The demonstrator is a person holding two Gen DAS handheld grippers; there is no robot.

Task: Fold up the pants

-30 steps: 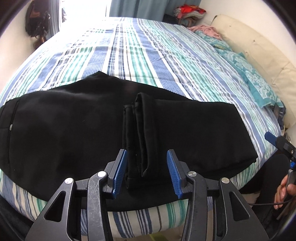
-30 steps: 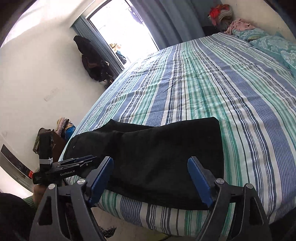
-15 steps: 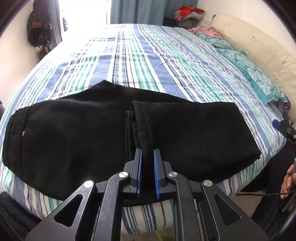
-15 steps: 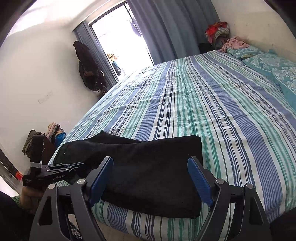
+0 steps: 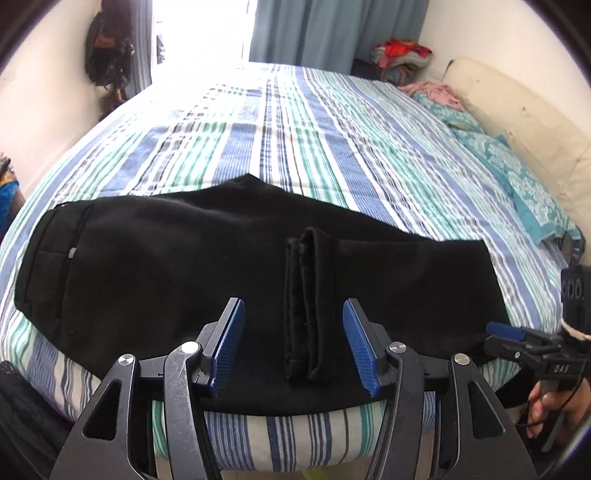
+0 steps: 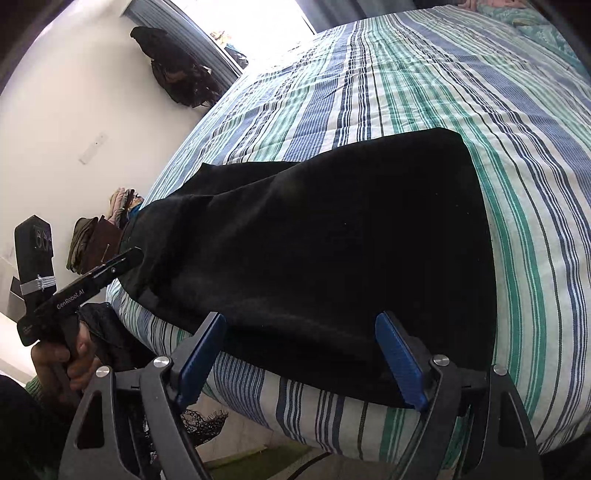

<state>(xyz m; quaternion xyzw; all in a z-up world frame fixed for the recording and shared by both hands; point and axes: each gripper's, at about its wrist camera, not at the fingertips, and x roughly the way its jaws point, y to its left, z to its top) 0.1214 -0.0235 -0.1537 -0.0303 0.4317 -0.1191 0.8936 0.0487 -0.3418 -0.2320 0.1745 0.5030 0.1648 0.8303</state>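
Two blue-padded grippers hover over black fabric pants (image 5: pixel 184 273) folded along the striped bed's (image 5: pixel 295 140) near edge: left gripper (image 5: pixel 293 347) opening, straddling the hem untouched; right gripper (image 6: pixel 301 356) spread wide, empty.

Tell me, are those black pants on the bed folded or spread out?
Folded once: the pants lie flat, leg cuffs brought back on top near the middle, on the striped bed.

Striped bed (image 5: pixel 295 122), blue curtain (image 5: pixel 332 33), white walls (image 6: pixel 74 110).
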